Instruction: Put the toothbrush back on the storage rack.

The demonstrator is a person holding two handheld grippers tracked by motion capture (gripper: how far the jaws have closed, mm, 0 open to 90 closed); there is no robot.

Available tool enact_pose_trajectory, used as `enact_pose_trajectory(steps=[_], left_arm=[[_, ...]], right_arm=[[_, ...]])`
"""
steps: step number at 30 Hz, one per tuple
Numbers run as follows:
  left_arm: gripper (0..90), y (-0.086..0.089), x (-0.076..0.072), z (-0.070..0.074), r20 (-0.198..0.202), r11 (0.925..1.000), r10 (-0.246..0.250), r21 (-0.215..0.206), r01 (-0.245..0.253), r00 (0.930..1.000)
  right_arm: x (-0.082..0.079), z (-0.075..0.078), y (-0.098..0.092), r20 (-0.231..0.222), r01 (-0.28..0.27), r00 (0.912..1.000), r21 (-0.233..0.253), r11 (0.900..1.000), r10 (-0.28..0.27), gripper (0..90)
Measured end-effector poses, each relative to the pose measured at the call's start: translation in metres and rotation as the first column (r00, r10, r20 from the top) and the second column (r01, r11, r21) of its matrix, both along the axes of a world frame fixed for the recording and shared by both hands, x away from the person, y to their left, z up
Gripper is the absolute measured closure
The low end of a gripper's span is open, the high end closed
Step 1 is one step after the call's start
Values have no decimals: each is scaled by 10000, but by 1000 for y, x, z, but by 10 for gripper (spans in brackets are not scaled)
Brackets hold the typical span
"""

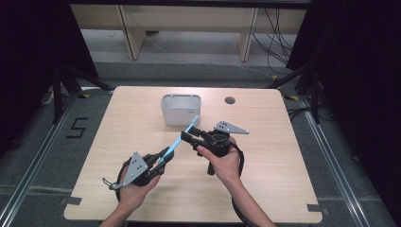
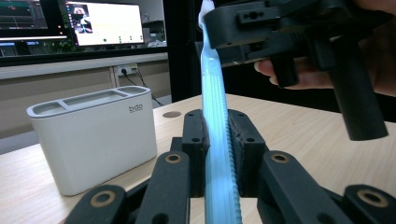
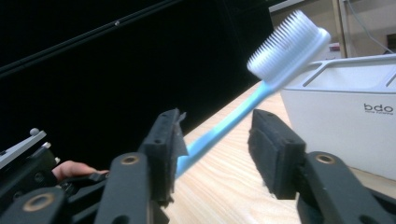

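toothbrush (image 1: 180, 140) is up off the desk (image 1: 265, 156), pinched at its handle by the left tool (image 1: 158, 163), while the right tool (image 1: 188, 136) waits wide apart around its neck, white holder (image 1: 181, 109) not yet filled.

One toothbrush (image 1: 182, 138), light blue with white bristles. One white holder (image 1: 181, 109), a rectangular box with several top compartments, of which three openings can be made out in the left gripper view. Two hand-held grippers: the left hand-held gripper (image 1: 163, 155) and the right hand-held gripper (image 1: 186, 136), each with two black jaws and one grey three-cornered plate. Two hands, one per hand-held gripper. One wooden surface (image 1: 265, 156), with one round hole (image 1: 230, 100) near its far edge. Two monitors (image 2: 103, 22) in the left gripper view's background.
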State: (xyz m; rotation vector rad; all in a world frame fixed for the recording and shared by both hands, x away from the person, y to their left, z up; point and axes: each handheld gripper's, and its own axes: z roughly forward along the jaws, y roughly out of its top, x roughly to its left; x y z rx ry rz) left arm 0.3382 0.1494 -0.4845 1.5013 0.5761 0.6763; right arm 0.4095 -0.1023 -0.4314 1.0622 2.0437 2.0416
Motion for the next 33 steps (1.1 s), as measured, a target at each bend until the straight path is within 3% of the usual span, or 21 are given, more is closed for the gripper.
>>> enact_pose_trajectory(steps=[1, 3, 4, 5, 6, 7, 8, 9, 10, 11, 15, 16, 20, 21, 25, 27, 33], left_arm=[[779, -1, 0, 0, -26, 10000, -23, 3, 23, 10000], [778, -3, 0, -1, -129, 10000, -43, 7, 43, 9999], [776, -4, 0, -2, -211, 10000, -76, 51, 77, 9997], [772, -5, 1, -3, -283, 9998, -122, 152, 126, 9995], [772, -7, 1, -4, -349, 9995, -100, 308, 111, 9993], [763, -8, 2, -5, -520, 9986, -156, 491, 182, 9985], [722, -10, 3, -6, -708, 9974, -261, 651, 308, 9971], [673, -11, 3, -7, -847, 9972, -252, 684, 311, 9961], [583, -12, 3, -6, -881, 9964, -225, 796, 296, 9959], [583, -13, 2, -6, -974, 9946, -249, 984, 345, 9949], [504, -11, 0, -1, -1146, 9938, -275, 1037, 395, 9930], [500, -11, 0, 1, -1192, 9934, -265, 1079, 395, 9925], [485, -14, 2, 9, -1279, 9927, -326, 1108, 470, 9913], [464, -17, 4, 11, -1203, 9933, -437, 1009, 560, 9918], [430, -27, 8, 18, -1652, 9839, -512, 1609, 782, 9849], [434, -33, 11, 21, -1662, 9804, -529, 1788, 829, 9847], [534, -44, 20, 27, -1606, 9857, -277, 1595, 537, 9866]], right_arm=[[1, 0, -1, 131, 27, 9999, -91, 10000, -26, 657], [0, 1, -2, 108, 33, 9999, -33, 10000, -33, 676], [1, 0, -3, -36, -19, 10000, 255, 9997, 20, 718], [0, 1, -5, -219, -180, 9996, 863, 9961, 200, 787], [0, 1, -5, -219, -180, 9996, 863, 9961, 200, 787], [0, 2, -5, -252, -226, 9994, 971, 9950, 252, 842], [-1, 4, -5, -44, -271, 9996, 899, 9956, 277, 856], [-2, 6, -5, 294, -73, 9995, 301, 9995, 64, 865], [-3, 9, -6, 145, -238, 9996, 294, 9993, 234, 866], [-3, 9, -6, 145, -238, 9996, 294, 9993, 234, 866], [-5, 16, -8, 847, 47, 9964, -919, 9958, 31, 866], [-7, 19, -8, 1073, 107, 9942, -1372, 9905, 41, 866], [-12, 24, -6, 1753, 325, 9845, -2307, 9725, 87, 866], [-14, 26, -4, 1951, 361, 9806, -2716, 9617, 183, 865], [-18, 28, 1, 2204, 442, 9751, -3086, 9502, 262, 865], [-21, 29, 3, 2432, 612, 9696, -3440, 9370, 259, 865], [-23, 26, 6, 2522, 633, 9672, -3564, 9322, 307, 865]])
